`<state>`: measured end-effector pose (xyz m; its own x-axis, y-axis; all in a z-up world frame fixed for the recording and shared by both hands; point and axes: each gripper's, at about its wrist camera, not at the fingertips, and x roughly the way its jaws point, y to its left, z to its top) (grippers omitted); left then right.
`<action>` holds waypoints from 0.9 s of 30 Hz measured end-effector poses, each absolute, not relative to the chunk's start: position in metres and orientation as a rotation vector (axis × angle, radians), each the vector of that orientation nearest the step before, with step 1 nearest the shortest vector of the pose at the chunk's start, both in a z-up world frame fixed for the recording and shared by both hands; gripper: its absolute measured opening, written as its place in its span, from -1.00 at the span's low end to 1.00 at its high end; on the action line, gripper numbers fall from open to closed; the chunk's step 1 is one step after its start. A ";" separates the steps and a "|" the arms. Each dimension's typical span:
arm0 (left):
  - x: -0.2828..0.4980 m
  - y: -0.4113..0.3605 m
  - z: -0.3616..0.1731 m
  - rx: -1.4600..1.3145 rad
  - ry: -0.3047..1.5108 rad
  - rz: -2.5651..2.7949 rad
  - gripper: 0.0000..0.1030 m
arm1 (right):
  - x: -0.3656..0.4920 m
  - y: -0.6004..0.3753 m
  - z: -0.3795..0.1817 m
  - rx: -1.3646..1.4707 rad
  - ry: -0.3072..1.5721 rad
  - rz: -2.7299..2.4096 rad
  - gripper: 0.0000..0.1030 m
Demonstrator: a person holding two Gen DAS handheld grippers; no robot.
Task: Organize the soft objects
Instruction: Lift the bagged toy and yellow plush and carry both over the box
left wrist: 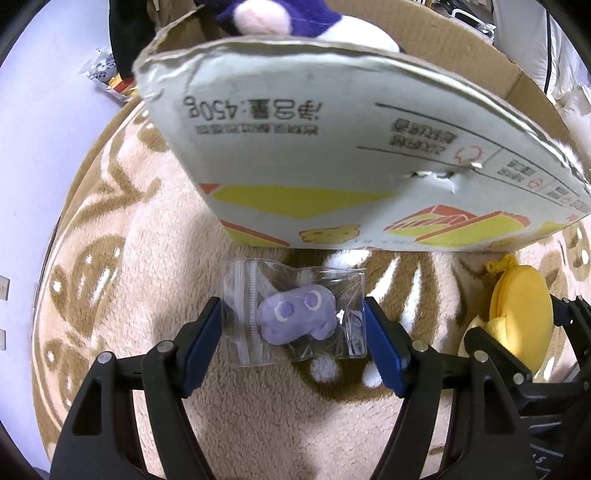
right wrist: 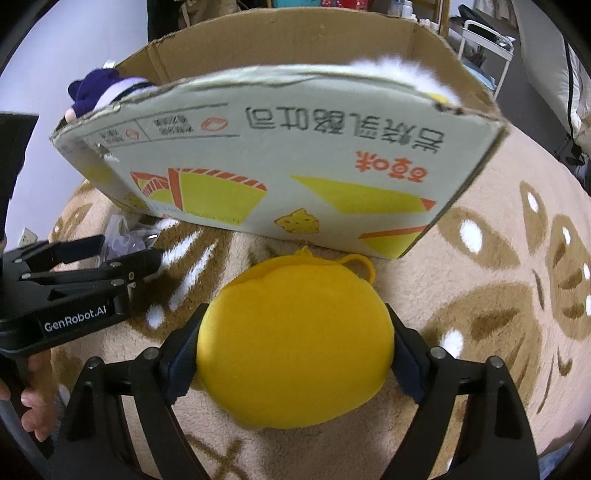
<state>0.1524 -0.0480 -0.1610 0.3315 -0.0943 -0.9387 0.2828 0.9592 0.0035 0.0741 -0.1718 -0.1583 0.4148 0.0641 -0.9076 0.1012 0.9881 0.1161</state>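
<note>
Item 1: cardboard box point(right wrist: 280, 155), printed side facing the cameras, is standing on a beige patterned blanket point(left wrist: 140, 258) and is serving, by judgement, as the collection bin. It is already holding a purple-and-white plush point(left wrist: 266, 16) at its left end and a white fluffy toy point(right wrist: 391, 68) at its right end; these two are counting as done.

Item 2: small purple plush point(left wrist: 295, 319), sealed in a clear zip bag point(left wrist: 291, 314), is lying on the blanket just in front of the box's lower edge. The left claw point(left wrist: 293, 339) is bracketing the bag, its blue pads sitting at the bag's two side edges; the bag appears pinched and crinkling between them, though whether it is lifting clear of the blanket cannot be told.

Item 3: round yellow plush point(right wrist: 295, 343) with a loop at its top is sitting near the box's front wall, to the right of the bagged item. The right claw point(right wrist: 293, 349) is standing wide around it, both pads pressing into its sides, so it is being gripped.

Status: two soft objects are sitting in the box, two are remaining outside and are both being held. Remaining work, by judgement: raising each over the box's torn front rim and releasing inside. A small packet point(left wrist: 105, 72) is lying beyond the blanket's far left edge; its part in the task is unclear
</note>
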 end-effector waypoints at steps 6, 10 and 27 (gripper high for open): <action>0.146 -0.044 -0.154 0.172 1.210 -0.241 0.42 | 0.069 -0.185 -0.154 0.208 1.134 -0.021 0.76; 0.141 -0.041 -0.149 0.155 1.213 -0.234 0.42 | 0.066 -0.195 -0.149 0.234 1.117 -0.019 0.76; 0.098 -0.041 -0.103 0.113 1.113 -0.221 0.37 | 0.033 -0.235 -0.097 0.265 1.011 -0.023 0.76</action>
<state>0.0977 -0.0413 -0.1028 0.4226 -0.1197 -0.8984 0.2326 0.9724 -0.0201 0.0333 -0.2347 -0.0970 0.5336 0.1035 -0.8394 0.1413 0.9676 0.2091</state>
